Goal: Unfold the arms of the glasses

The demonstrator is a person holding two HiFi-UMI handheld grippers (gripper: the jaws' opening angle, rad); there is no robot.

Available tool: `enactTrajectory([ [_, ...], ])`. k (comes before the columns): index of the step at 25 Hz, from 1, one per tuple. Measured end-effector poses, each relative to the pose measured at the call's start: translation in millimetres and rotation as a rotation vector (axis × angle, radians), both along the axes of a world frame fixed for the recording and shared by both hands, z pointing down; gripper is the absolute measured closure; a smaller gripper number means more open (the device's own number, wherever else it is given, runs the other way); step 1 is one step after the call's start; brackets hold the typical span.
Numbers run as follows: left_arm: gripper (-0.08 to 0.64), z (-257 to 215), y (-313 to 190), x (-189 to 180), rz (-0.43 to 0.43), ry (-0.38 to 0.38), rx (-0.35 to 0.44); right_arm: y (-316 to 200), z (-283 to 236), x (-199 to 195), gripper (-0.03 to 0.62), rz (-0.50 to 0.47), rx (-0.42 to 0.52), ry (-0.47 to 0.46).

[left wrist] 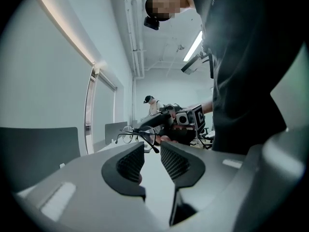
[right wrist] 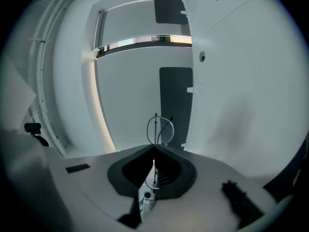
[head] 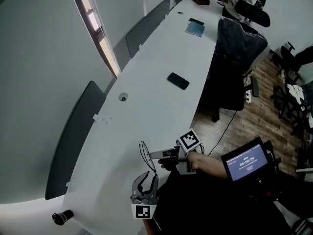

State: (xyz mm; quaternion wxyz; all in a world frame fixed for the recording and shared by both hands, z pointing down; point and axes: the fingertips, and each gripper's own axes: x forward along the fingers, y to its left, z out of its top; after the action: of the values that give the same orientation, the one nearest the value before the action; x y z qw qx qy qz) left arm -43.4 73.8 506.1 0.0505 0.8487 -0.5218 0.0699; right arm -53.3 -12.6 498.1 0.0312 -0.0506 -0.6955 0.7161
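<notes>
**Fig. Two-gripper hold above the near end of the desk.** The right gripper (head: 155,155) has its jaws pressed together on the glasses (head: 145,156). It pinches the thin wire frame edge-on and holds it in the air, just over the near edge of the long white desk (head: 161,58). In the right gripper view, one lens ring of the glasses (right wrist: 159,128) stands upright just past the closed jaw tips of the right gripper (right wrist: 153,149). A thin arm slants across that ring (whether the hinge is fully folded cannot be told).

The left gripper (head: 146,179) sits nearer and lower, pointing away toward the frame. Its jaws are spread and nothing lies between them. In the left gripper view the glasses (left wrist: 137,135) hang beyond the jaw tips of the left gripper (left wrist: 152,152), close by but apart from them.

**Hazards, as judged from this pose:**
- **Poor target:** the arm is slender and lies close to the lens, so closing jaws could seize the lens ring or the rim instead and smear or bend it.
- **Loose hold:** the right gripper's hold is narrow and on wire. A sideways pull on the arm could make the frame pivot or slip out, dropping it onto the desk or past its near edge.
- **Overtravel:** swinging the arm beyond its stop would strain the hinge.
</notes>
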Motion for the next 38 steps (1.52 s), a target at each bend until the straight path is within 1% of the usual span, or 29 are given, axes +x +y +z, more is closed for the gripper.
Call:
enactTrajectory([
  [3, 0.433, -5.0, -3.7, -1.1, 0.016, 0.001, 0.049, -4.0, -3.0, 1.8, 0.581, 0.009, -0.003, -0.011],
  [5, 0.402, -1.0, -4.1, 0.9, 0.034, 0.026, 0.035, -6.8, -5.3, 3.1, 0.581, 0.019, -0.005, -0.022],
  [6, 0.387, 0.8, -4.8, 2.2, 0.042, 0.061, 0.022, -8.4, -6.1, 4.4, 0.581, 0.024, -0.006, -0.025],
  [8, 0.344, -0.5, -7.4, 4.3, 0.061, 0.173, 0.008, -11.4, -6.5, 8.0, 0.581, 0.033, -0.003, -0.023],
  [9, 0.344, -2.7, -8.2, 5.1, 0.073, 0.218, 0.010, -12.4, -6.0, 9.8, 0.581, 0.035, 0.000, -0.019],
  [10, 0.354, -4.4, -8.4, 5.4, 0.080, 0.235, 0.016, -13.0, -5.3, 11.3, 0.581, 0.037, 0.004, -0.013],
  [11, 0.397, -4.8, -8.4, 4.8, 0.080, 0.228, 0.020, -13.5, -4.4, 12.5, 0.581, 0.039, 0.006, -0.008],
  [12, 0.423, -4.6, -8.4, 3.7, 0.076, 0.213, 0.022, -14.2, -3.4, 13.3, 0.581, 0.041, 0.008, -0.004],
  [13, 0.440, -4.3, -8.8, 2.6, 0.071, 0.201, 0.024, -15.2, -2.3, 14.1, 0.581, 0.045, 0.011, -0.002],
  [14, 0.442, -4.2, -9.4, 1.9, 0.065, 0.191, 0.027, -16.4, -1.4, 15.0, 0.581, 0.048, 0.012, 0.000],
  [17, 0.437, -3.9, -12.7, 1.8, 0.043, 0.141, 0.040, -19.2, -0.6, 16.9, 0.581, 0.056, 0.013, 0.001],
  [18, 0.423, -3.8, -13.8, 2.5, 0.040, 0.123, 0.042, -19.6, -1.0, 16.5, 0.581, 0.058, 0.013, 0.001],
  [21, 0.353, -5.3, -16.5, 5.0, 0.039, 0.095, 0.046, -18.9, -1.5, 14.9, 0.581, 0.060, 0.011, -0.001],
  [24, 0.351, -7.2, -20.9, 5.8, 0.029, 0.066, 0.059, -17.2, -1.9, 13.4, 0.581, 0.061, 0.007, -0.002],
  [26, 0.351, -6.2, -22.9, 6.6, 0.027, 0.055, 0.054, -15.3, -3.0, 11.4, 0.581, 0.057, 0.008, -0.007],
  [30, 0.353, -3.4, -23.1, 10.4, 0.047, 0.022, 0.046, -14.3, -4.3, 10.4, 0.581, 0.058, 0.003, -0.011],
  [35, 0.359, -4.0, -23.8, 9.0, 0.037, 0.014, 0.042, -13.5, -3.5, 10.8, 0.581, 0.057, 0.002, -0.002],
  [36, 0.371, -4.5, -24.3, 8.2, 0.038, 0.003, 0.050, -13.0, -3.6, 10.3, 0.581, 0.056, 0.001, -0.002],
  [38, 0.451, -5.2, -24.3, 8.4, 0.046, -0.021, 0.066, -12.3, -4.0, 9.6, 0.581, 0.056, -0.002, -0.005],
])
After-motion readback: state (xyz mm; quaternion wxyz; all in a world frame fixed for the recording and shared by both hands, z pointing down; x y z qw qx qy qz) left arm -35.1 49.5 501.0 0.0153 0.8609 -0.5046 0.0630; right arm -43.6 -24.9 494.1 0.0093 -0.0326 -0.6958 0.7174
